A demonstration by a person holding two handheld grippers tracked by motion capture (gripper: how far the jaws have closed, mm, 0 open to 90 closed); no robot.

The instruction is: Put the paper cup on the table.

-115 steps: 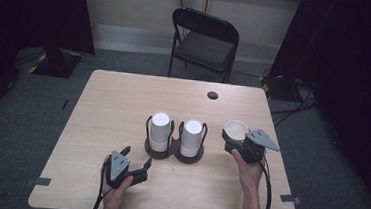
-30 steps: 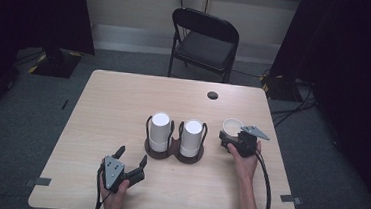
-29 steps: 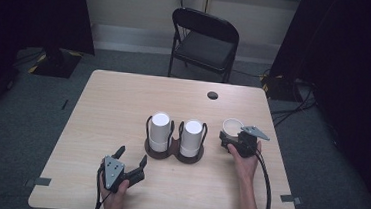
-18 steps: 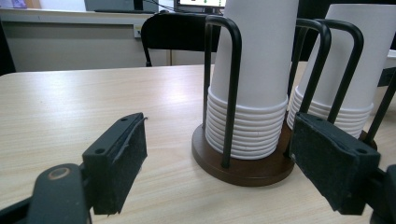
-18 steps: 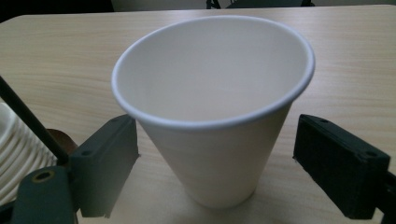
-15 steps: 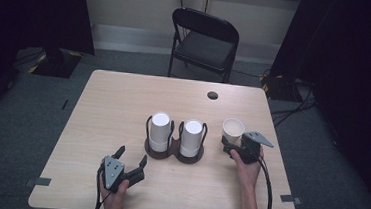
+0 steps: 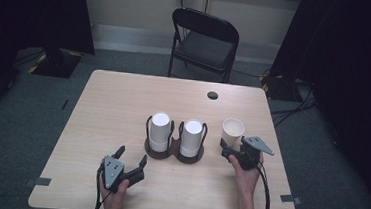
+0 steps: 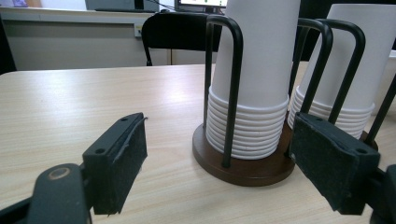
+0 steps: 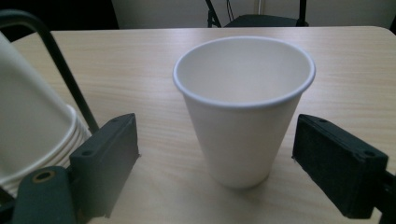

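cup (image 9: 243, 107) upright near the desk's right edge, between the spread jaws of the right gripper (image 9: 233, 163), untouched; best to back away level so neither pad clips it; left gripper (image 8: 224, 172) gapes idle by the cup rack (image 8: 243, 165).

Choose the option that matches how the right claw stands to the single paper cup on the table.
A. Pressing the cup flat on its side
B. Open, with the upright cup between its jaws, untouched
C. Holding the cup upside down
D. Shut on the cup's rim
B: in the right gripper view the paper cup stands upright, with a gap to each jaw of the open right claw.
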